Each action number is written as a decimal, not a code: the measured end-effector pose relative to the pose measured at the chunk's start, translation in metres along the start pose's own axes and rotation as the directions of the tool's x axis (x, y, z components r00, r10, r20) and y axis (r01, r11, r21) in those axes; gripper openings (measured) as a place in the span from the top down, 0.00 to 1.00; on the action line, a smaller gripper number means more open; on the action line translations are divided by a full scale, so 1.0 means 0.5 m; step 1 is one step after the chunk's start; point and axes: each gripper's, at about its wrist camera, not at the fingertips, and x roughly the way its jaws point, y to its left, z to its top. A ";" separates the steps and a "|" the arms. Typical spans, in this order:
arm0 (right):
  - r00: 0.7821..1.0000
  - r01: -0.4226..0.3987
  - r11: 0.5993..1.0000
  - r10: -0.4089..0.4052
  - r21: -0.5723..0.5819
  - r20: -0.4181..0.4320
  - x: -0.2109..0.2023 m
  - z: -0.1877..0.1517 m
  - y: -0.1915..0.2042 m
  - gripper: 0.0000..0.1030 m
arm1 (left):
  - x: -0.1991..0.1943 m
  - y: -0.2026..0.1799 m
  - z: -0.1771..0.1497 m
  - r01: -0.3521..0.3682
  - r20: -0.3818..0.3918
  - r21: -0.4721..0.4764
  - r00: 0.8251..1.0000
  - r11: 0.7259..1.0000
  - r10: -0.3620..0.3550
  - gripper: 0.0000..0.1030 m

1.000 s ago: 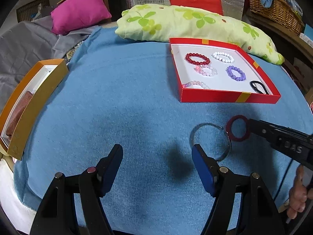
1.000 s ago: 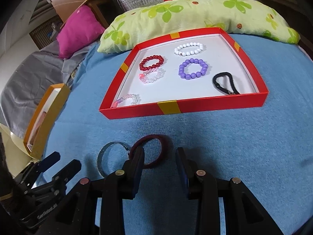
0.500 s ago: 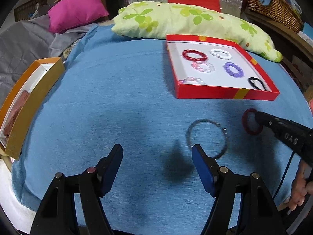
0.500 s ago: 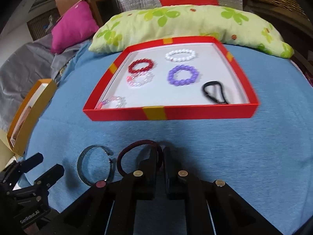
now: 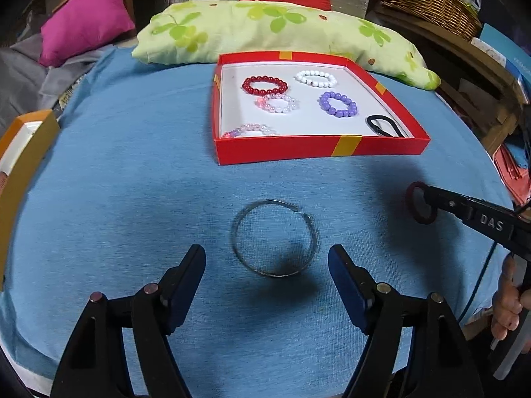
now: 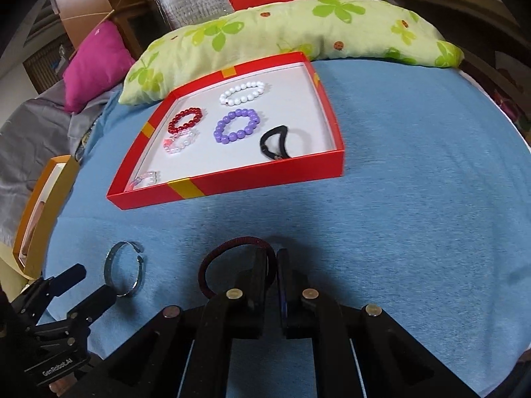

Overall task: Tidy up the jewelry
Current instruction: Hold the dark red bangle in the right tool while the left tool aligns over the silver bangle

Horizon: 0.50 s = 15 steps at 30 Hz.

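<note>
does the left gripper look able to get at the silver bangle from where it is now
Probably yes. The left gripper has its jaws opening, and the silver bangle lies flat on the blue cloth just ahead, nothing between. The right gripper is off to the side.

My claw's matt black plastic nips a ribbed fabric hair tie; a shiny metal bangle lies on napped blue cloth.

The left gripper is opening above the silver bangle on the blue cloth; the right gripper pinches a dark red ring
</note>
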 end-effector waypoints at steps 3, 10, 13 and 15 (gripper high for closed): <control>1.000 0.001 1.000 -0.001 0.014 0.006 -0.010 -0.002 -0.018 0.94 | 0.009 0.003 0.004 -0.001 -0.003 -0.019 1.000 1.000 0.001 0.25; 1.000 0.010 0.999 -0.011 0.039 0.006 -0.025 -0.006 -0.053 0.94 | 0.042 -0.003 0.011 0.011 -0.031 -0.029 0.999 1.000 -0.012 0.25; 1.000 0.013 0.999 -0.013 0.049 -0.010 -0.020 -0.010 -0.062 0.94 | 0.048 -0.014 0.010 -0.005 -0.019 -0.003 1.000 1.000 0.005 0.25; 1.000 0.011 0.999 -0.010 0.050 -0.016 -0.019 -0.012 -0.064 0.94 | 0.049 -0.019 0.011 0.002 -0.015 0.009 1.000 1.000 -0.002 0.25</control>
